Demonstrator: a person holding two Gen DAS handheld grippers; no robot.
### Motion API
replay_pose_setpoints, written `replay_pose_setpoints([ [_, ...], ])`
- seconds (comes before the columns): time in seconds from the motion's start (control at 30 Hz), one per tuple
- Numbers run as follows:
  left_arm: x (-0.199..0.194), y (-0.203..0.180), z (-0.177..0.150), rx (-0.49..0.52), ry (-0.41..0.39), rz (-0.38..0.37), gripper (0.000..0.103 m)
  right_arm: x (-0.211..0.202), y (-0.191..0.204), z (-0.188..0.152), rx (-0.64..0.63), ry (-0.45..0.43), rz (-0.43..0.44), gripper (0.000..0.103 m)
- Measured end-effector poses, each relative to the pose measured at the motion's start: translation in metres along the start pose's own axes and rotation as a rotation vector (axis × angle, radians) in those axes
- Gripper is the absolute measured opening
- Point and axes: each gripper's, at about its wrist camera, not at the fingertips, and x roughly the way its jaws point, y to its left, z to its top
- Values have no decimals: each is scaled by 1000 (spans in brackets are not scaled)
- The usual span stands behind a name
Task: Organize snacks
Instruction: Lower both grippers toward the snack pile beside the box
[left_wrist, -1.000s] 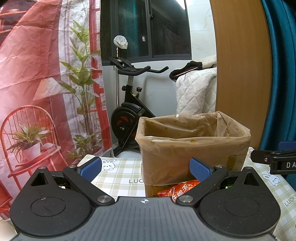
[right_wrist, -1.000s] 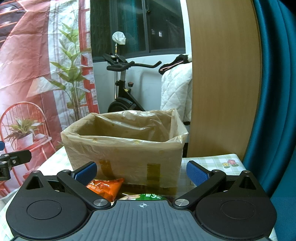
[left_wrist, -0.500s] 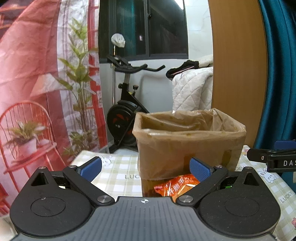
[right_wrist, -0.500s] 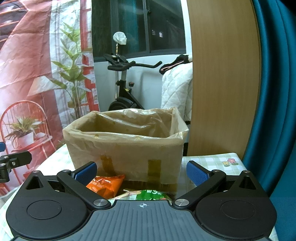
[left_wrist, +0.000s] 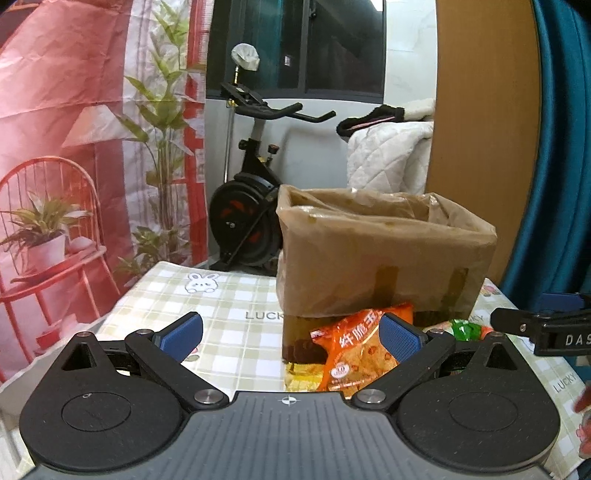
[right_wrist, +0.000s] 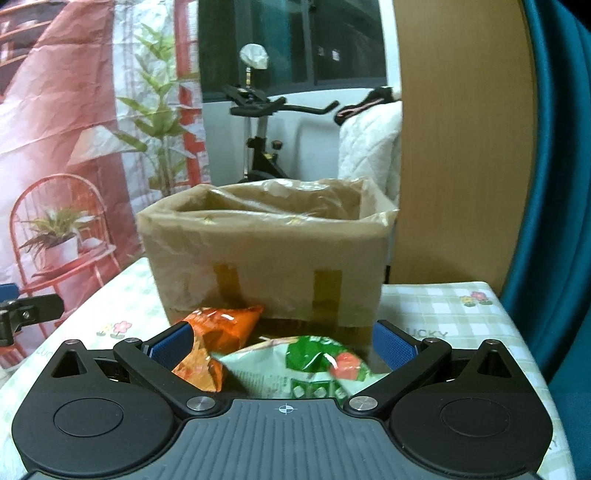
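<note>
Left wrist view: the left gripper (left_wrist: 291, 334) has its jaws wide open and empty; the orange snack packet (left_wrist: 360, 349) lies at lower centre-right on the checked tabletop (left_wrist: 236, 295), by the right-hand jaw, before the lined box (left_wrist: 384, 258). Right wrist view: the right gripper (right_wrist: 282, 345), jaws open, frames the green snack packet (right_wrist: 314, 369), long axis across the frame, exercise bike (right_wrist: 266, 136) behind.

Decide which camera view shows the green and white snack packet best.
The right wrist view: the green and white snack packet lies large between that open gripper's fingers. The left wrist view shows only a green sliver beside the orange snack packet.
</note>
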Motion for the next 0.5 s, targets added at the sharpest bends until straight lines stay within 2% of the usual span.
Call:
replay_pose_setpoints([
  [0.07,2,1,-6,3,13,-9,101,2,5,-8,-35,-3,11,103],
  [0.13,5,3,-14,11,32,-48,91,4,11,-15,-79,-2,-1,103],
  [0.17,6,3,-17,15,44,-68,90,4,14,-19,-106,7,1,103],
  [0.37,17,10,-43,19,138,-201,84,7,26,-44,-206,96,66,102],
  [0.5,24,8,-56,30,172,-267,83,6,29,-57,-253,130,129,98],
])
